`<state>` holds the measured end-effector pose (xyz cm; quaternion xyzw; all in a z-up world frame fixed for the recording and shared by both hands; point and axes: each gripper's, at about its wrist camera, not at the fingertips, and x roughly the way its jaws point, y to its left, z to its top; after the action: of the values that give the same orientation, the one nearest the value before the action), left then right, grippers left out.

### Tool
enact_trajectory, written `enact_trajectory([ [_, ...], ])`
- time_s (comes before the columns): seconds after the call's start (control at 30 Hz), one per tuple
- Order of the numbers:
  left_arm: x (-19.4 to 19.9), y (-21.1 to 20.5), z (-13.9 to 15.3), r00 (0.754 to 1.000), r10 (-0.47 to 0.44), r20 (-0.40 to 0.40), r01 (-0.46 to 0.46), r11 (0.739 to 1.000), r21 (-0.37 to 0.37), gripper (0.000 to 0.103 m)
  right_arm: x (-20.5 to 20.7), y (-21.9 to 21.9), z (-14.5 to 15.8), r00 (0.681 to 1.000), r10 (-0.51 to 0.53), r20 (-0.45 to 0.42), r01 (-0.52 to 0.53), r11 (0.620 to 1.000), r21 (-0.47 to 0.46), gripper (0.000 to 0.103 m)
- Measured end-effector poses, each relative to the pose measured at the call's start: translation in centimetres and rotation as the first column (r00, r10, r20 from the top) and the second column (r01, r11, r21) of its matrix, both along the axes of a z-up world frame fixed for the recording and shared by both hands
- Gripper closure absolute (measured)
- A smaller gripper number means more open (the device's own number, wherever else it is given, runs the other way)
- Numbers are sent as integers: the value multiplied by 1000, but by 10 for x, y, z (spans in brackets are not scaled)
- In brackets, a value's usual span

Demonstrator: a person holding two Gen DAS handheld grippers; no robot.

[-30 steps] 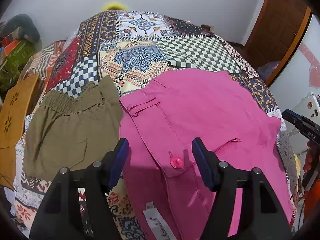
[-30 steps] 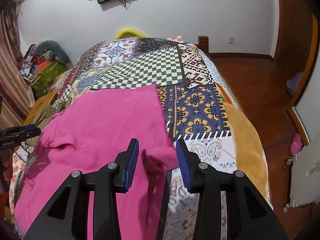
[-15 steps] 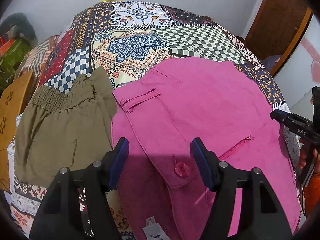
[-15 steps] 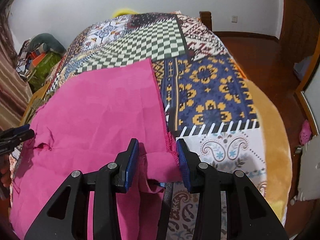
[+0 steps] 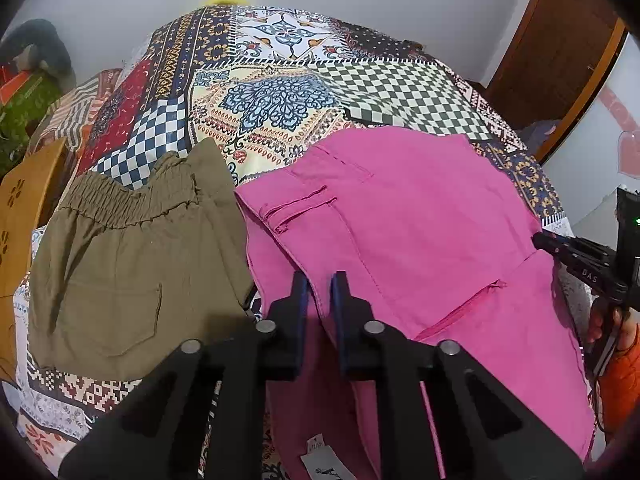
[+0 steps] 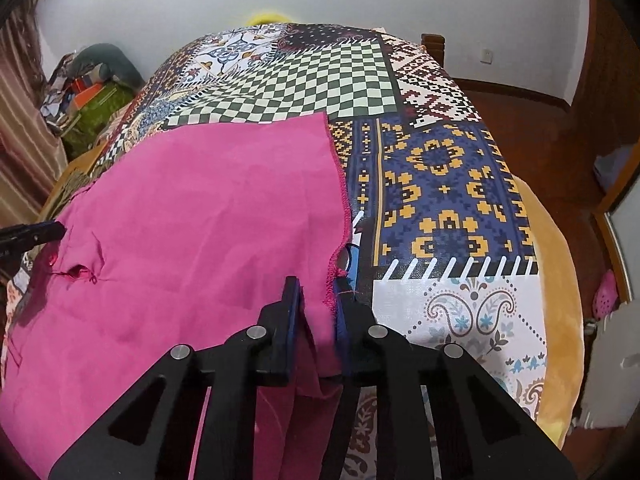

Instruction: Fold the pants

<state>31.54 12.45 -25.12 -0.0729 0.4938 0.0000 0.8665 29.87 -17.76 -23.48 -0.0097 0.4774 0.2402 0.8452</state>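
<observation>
Left claw (image 5: 319,286) has just closed, jaws clamped on a fold of the pink pants (image 5: 420,240) near the waistband edge, fabric pinched between the blue pads. Right claw (image 6: 316,300) has also just closed, gripping the stitched hem edge of the pink pants (image 6: 192,232) where that edge curls up off the bed. Pink pants lie spread flat across the near part of the bed, on the patchwork bedspread (image 5: 280,100), waistband toward the left claw, hem toward the right claw; a white label (image 5: 320,466) shows at the bottom of the left wrist view. Just left of them, olive pants (image 5: 132,256) with an elastic waist lie flat, their right edge touching or just overlapping the pink waistband side. In the left wrist view the right claw (image 5: 540,240) reaches in from the far right edge, held by a hand (image 5: 608,320) with an orange sleeve (image 5: 624,384). Beyond the pink pants the bedspread (image 6: 440,184) is open up to the far end and to the right side, where an orange blanket edge (image 6: 560,280) hangs over the wooden floor (image 6: 540,132). Clutter pile (image 6: 92,92) sits left of the bed by the wall.
</observation>
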Motion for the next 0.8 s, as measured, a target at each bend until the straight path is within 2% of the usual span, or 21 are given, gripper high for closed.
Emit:
enact_trajectory([
  [0.17, 1, -1, 8, 1000, -6, 30, 6, 1000, -16, 99, -3, -1, 2, 1000, -7, 17, 7, 1000, -15, 94],
  [0.33, 9, 0, 13, 999, 6, 47, -7, 1000, 14, 100, -9, 0, -2, 1000, 6, 22, -4, 998, -56, 95],
  [0.43, 13, -2, 7, 999, 2, 38, -4, 998, 62, 100, -9, -2, -3, 1000, 0, 13, 1, 999, -51, 95],
  [0.5, 17, -1, -2, 1000, -1, 0, 1, 998, 70, 100, -8, -1, -3, 1000, -3, 3, 3, 999, -52, 95],
  [0.6, 14, -2, -5, 1000, -1, -15, 3, 997, 82, 99, -7, 0, -1, 1000, 0, -11, -1, 998, -58, 93],
  [0.7, 11, -6, 4, 1000, -6, -15, 8, 993, 117, 95, -8, -2, 7, 1000, -6, -4, 6, 998, -64, 91],
  [0.8, 8, -4, 15, 1000, -1, -11, 3, 993, 122, 90, -8, -4, 20, 1000, -4, 7, 5, 998, -66, 89],
])
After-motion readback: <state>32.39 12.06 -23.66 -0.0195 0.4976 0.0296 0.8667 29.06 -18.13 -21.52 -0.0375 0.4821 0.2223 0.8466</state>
